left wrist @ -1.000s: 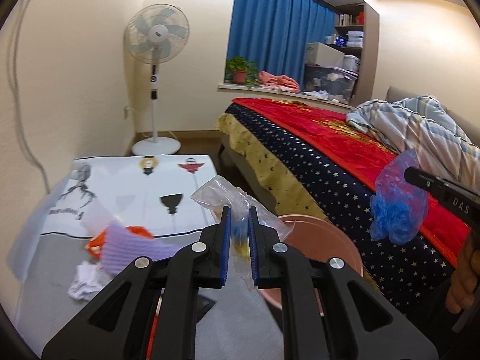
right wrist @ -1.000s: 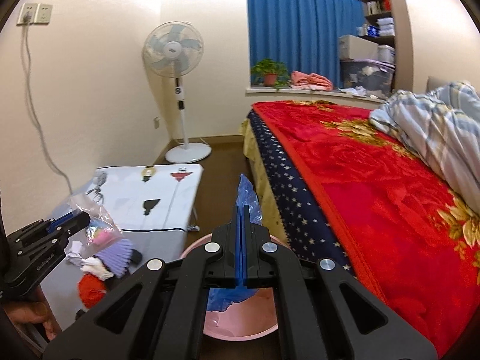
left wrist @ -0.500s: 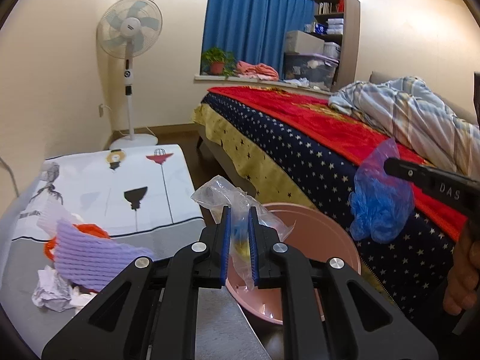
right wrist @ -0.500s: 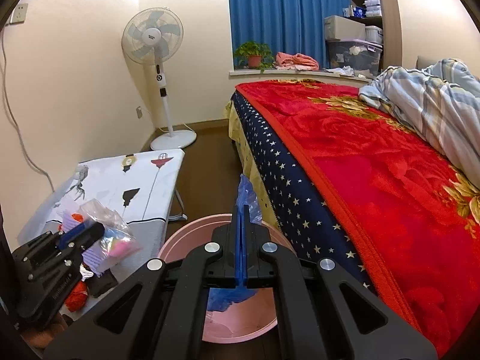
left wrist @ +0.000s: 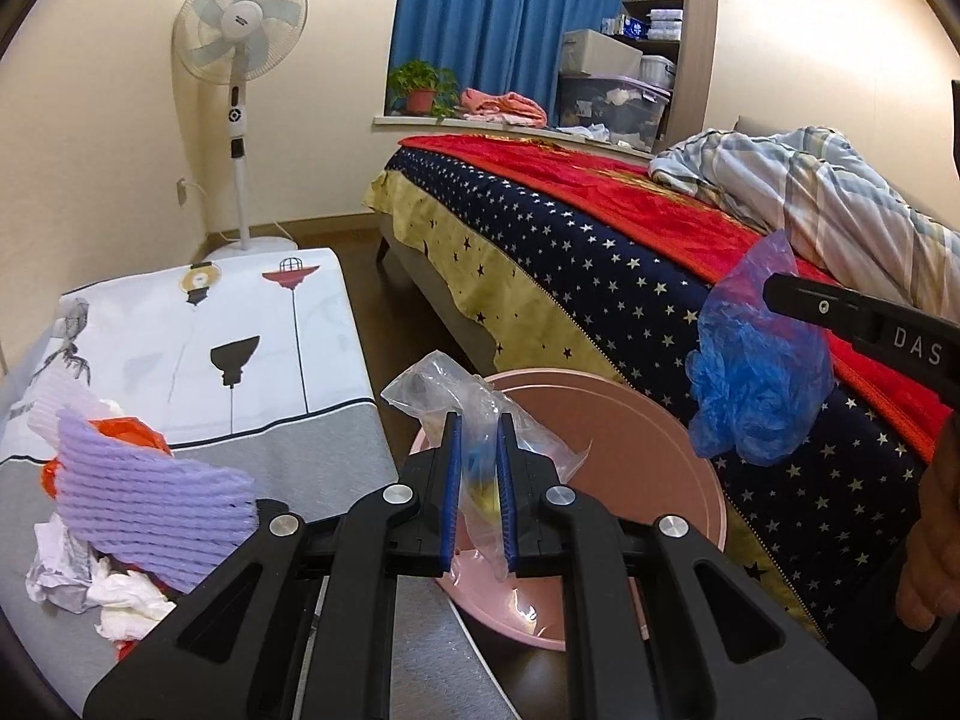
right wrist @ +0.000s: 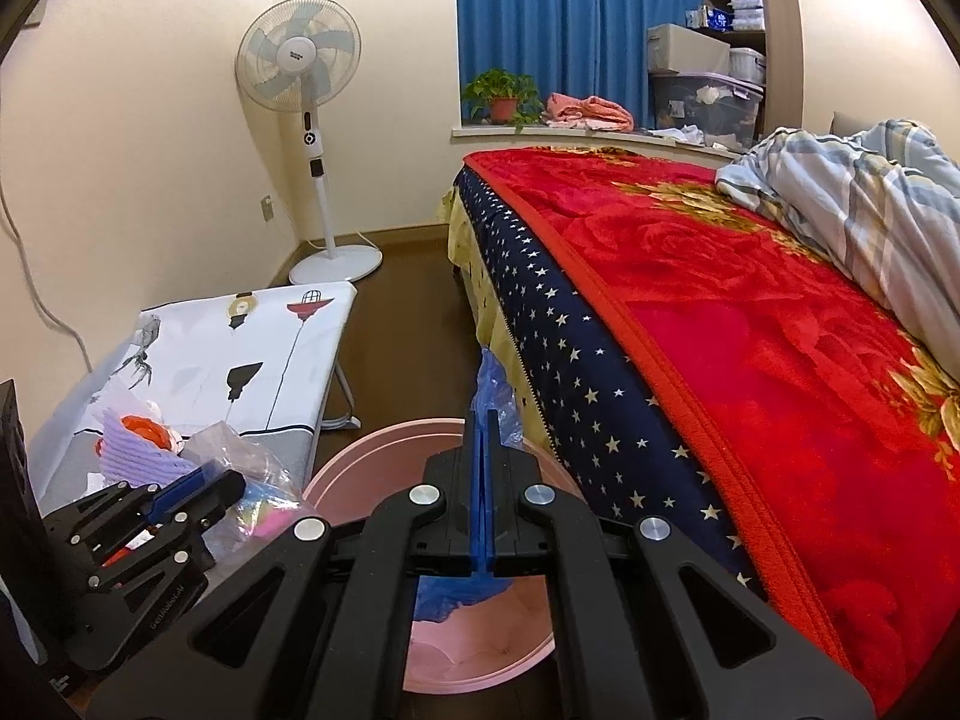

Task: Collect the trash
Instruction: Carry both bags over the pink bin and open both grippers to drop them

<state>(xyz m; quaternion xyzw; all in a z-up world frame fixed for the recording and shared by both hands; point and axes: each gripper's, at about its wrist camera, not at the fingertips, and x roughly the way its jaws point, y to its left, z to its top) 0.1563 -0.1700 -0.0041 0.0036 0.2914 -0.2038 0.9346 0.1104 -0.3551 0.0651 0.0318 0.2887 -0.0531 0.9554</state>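
Our left hand-held gripper [left wrist: 478, 468] pinches a crumpled clear plastic bag [left wrist: 474, 414], just above the near rim of a round pink plastic basin [left wrist: 660, 450] on the floor. To its right, our right hand-held gripper [right wrist: 483, 480] is clamped on a crumpled blue plastic bag [right wrist: 495, 396] over that basin. Left of both, more trash lies on a cloth-covered table [left wrist: 252, 324].

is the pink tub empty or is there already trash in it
Looks empty. The part of the pink tub that shows has a bare bottom; the blue bag hangs above it, pinched in the right gripper. The rest is hidden.
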